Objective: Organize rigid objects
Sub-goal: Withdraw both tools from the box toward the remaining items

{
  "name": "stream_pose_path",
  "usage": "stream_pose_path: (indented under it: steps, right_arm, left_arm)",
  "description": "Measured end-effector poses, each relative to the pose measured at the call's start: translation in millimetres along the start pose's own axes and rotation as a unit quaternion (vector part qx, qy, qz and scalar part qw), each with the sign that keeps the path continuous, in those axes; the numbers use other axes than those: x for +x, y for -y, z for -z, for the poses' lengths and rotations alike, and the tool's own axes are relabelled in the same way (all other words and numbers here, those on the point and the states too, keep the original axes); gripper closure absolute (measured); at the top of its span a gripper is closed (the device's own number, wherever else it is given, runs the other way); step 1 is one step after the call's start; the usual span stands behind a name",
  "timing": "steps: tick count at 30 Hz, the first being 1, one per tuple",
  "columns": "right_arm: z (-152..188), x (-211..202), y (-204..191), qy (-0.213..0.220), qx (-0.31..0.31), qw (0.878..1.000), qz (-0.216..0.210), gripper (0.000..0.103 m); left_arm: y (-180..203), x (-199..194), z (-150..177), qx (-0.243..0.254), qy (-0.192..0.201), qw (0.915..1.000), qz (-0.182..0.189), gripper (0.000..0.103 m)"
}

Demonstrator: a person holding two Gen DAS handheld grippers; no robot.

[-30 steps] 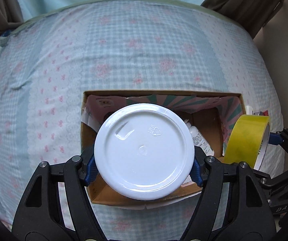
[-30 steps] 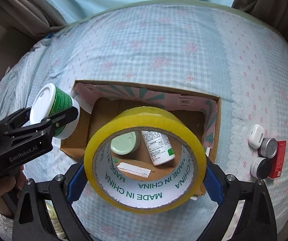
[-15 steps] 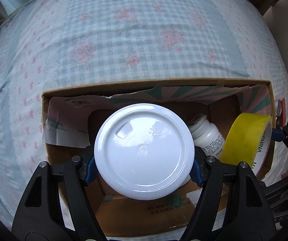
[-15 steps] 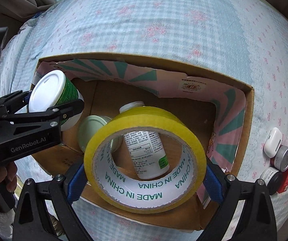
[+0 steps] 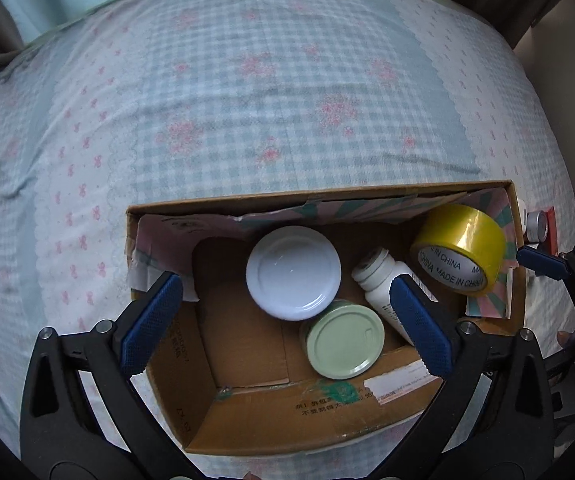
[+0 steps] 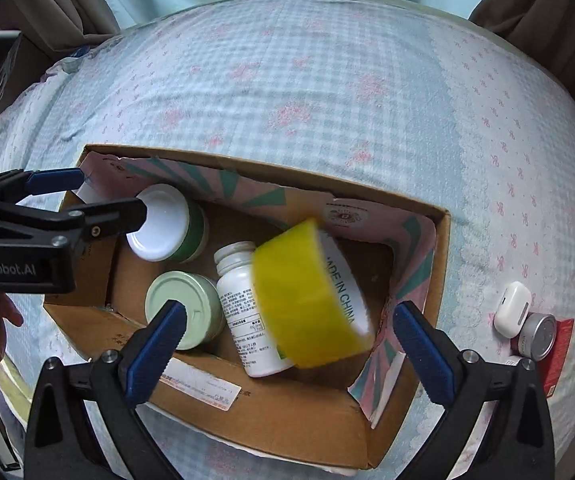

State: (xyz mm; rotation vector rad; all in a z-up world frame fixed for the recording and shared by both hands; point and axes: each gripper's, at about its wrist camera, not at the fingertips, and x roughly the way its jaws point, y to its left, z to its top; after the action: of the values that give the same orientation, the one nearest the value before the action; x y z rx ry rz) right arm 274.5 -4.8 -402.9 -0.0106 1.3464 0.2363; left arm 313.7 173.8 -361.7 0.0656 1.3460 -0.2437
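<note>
**Both items released into box**

Left wrist view: left gripper (image 5: 285, 318) fingers, just opened, stand released above the cardboard box (image 5: 327, 194); white-lidded jar (image 5: 293, 272) sits inside.

Right wrist view: right gripper (image 6: 287, 346) likewise just released; tape roll (image 6: 309, 294) tumbles onto the pill bottle (image 6: 243, 304), apparently dropped for storage.

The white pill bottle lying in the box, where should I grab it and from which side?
Grip the white pill bottle across its round body, near the middle of the label, coming straight down from above. It lies on its side on the cardboard box floor, cap toward the far wall. The yellow tape roll leans over one side and the pale green jar crowds the other, so move the tape first.
</note>
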Motion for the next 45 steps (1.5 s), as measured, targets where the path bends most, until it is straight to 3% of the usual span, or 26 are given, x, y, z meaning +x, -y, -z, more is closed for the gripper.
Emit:
stream_pose_path:
  steps: [14, 21, 28, 37, 45]
  right_arm:
    - [16, -42, -13, 0.024, 0.006, 1.0, 0.016, 0.0]
    - [31, -84, -21, 0.034, 0.012, 0.999, 0.012, 0.0]
    - [59, -136, -26, 0.071, 0.027, 0.997, 0.006, 0.0]
    - [107, -204, -16, 0.12, 0.057, 0.991, 0.021, 0.0]
    - [154, -252, 43, 0.151, 0.103, 0.982, 0.042, 0.0]
  left_arm:
    - [-3, -53, 32, -0.005, 0.042, 0.9991, -0.01, 0.0]
    - [2, -101, 56, -0.008, 0.07, 0.9972, -0.025, 0.0]
    - [13, -162, 96, -0.009, 0.121, 0.992, -0.036, 0.0]
    - [49, -225, 141, -0.003, 0.179, 0.9835, -0.029, 0.0]
    - [110, -245, 161, 0.0, 0.2, 0.9798, -0.005, 0.0]
